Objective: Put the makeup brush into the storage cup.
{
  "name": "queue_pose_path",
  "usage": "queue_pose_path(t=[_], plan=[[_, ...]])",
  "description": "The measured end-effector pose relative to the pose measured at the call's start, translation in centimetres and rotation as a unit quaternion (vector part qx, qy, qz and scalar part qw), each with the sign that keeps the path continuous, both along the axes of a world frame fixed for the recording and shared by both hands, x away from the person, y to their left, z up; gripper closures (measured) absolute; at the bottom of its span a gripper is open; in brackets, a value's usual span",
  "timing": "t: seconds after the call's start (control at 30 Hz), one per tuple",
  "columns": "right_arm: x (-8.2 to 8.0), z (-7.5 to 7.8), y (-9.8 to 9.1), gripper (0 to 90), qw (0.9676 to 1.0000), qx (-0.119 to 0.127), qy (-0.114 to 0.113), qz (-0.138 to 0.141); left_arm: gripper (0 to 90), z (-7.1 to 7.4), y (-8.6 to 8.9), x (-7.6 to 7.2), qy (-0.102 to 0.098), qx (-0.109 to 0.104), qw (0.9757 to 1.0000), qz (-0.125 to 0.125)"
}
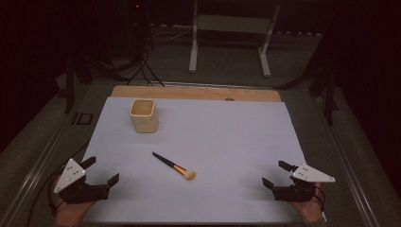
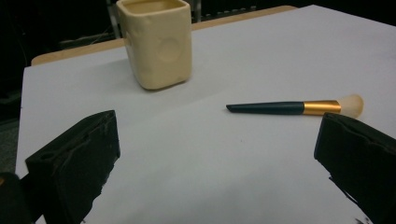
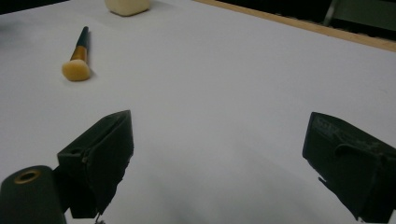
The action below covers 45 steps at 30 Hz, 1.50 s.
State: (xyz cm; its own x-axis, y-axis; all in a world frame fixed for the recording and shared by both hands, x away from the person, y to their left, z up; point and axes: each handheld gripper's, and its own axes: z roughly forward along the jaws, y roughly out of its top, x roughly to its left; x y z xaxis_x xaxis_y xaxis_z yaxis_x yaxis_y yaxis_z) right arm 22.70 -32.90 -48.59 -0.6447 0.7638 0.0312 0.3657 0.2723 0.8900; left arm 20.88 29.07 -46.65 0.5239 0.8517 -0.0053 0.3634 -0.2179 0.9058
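Evidently poised to start, the left gripper (image 1: 100, 171) and right gripper (image 1: 275, 173) rest at the desk's (image 1: 227, 127) near corners, jaws released and empty. The dark-handled, gold-ferruled makeup brush (image 1: 174, 166) lies flat between them, near the cream square ceramic cup (image 1: 143, 116), within either's reach.

Brush in the middle, cup beyond it, a gripper at each near corner.

The dark-handled makeup brush with a gold ferrule (image 1: 174, 166) lies flat on the pale sheet covering the wooden table (image 1: 227, 137), near its centre, bristles pointing near-right and handle tip far-left. Far-left of the brush, well apart, the cream square ceramic cup (image 1: 143, 115) stands upright on the sheet. The left gripper (image 1: 101, 171) sits at the near-left corner, the right gripper (image 1: 275, 174) at the near-right, brush between them.
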Motion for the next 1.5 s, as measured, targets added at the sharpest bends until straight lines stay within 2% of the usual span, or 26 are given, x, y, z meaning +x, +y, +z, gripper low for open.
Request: queue_pose_path(t=[0.17, 0.4, 0.7, 0.73, 1.03, 1.5], plan=[[-0.1, 0.1, -0.1, 8.7, 1.0, 0.004, -0.001, -0.001, 1.3, 0.7, 0.0, 0.3, -0.002, 0.01, 0.9999, -0.006], [-0.1, 0.1, 0.0, 8.7, 1.0, 0.002, 0.0, 0.004, 1.3, 1.5, 0.2, 0.7, -0.007, 0.003, 1.0, -0.007], [-0.1, 0.1, 0.2, 8.7, 0.9999, -0.009, 0.001, 0.009, 1.3, 2.6, 0.0, 1.5, -0.013, 0.009, 0.9998, -0.014], [-0.1, 0.2, 0.2, 8.7, 0.9999, -0.008, 0.0, 0.008, 1.3, 3.1, -0.1, 1.8, -0.016, 0.014, 0.9996, -0.018], [-0.1, 0.2, 0.3, 8.7, 0.9999, -0.012, -0.001, 0.011, 1.3, 4.3, -0.8, 3.2, -0.022, 0.023, 0.9989, -0.035], [-0.2, 0.3, 0.1, 8.7, 0.9999, -0.01, -0.002, 0.01, 1.3, 4.8, -2.4, 4.8, -0.019, 0.033, 0.9978, -0.054]])
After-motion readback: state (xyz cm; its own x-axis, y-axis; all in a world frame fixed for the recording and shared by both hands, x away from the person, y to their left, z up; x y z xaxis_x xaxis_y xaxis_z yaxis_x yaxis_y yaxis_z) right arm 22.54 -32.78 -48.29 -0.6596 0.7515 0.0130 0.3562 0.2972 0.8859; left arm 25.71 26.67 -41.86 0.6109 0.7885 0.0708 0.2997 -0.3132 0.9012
